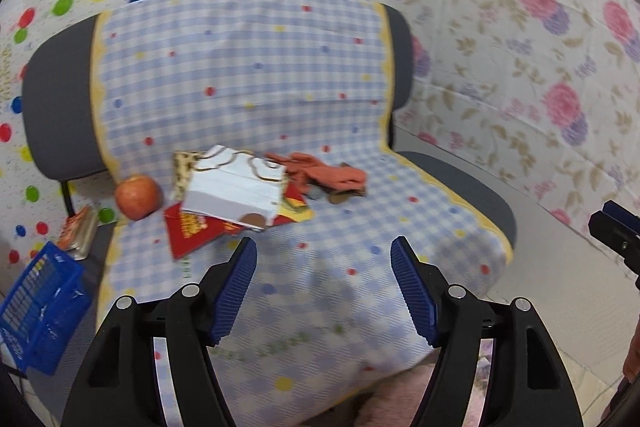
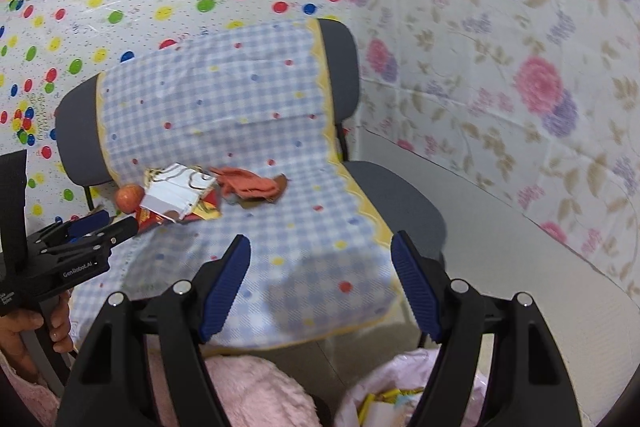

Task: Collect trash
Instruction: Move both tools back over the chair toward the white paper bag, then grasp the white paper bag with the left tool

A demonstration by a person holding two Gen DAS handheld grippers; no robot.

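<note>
A chair covered with a blue checked cloth [image 1: 280, 75] holds a pile at the back of the seat: a white paper bag [image 1: 236, 187] lying over red and yellow wrappers [image 1: 188, 231], an apple [image 1: 138, 195] at the left, and an orange glove [image 1: 320, 173] at the right. The same pile shows in the right wrist view, with the bag [image 2: 176, 193], apple [image 2: 129, 197] and glove [image 2: 248, 183]. My left gripper [image 1: 324, 287] is open and empty above the seat's front. My right gripper [image 2: 320, 285] is open and empty, further back. The left gripper's side [image 2: 80, 239] shows there too.
A blue plastic basket [image 1: 40, 307] stands on the floor left of the chair, with a snack packet [image 1: 78, 231] behind it. A pink bag with trash inside [image 2: 396, 395] sits below the right gripper. Pink fluffy fabric [image 2: 256, 391] lies in front. Patterned walls enclose the corner.
</note>
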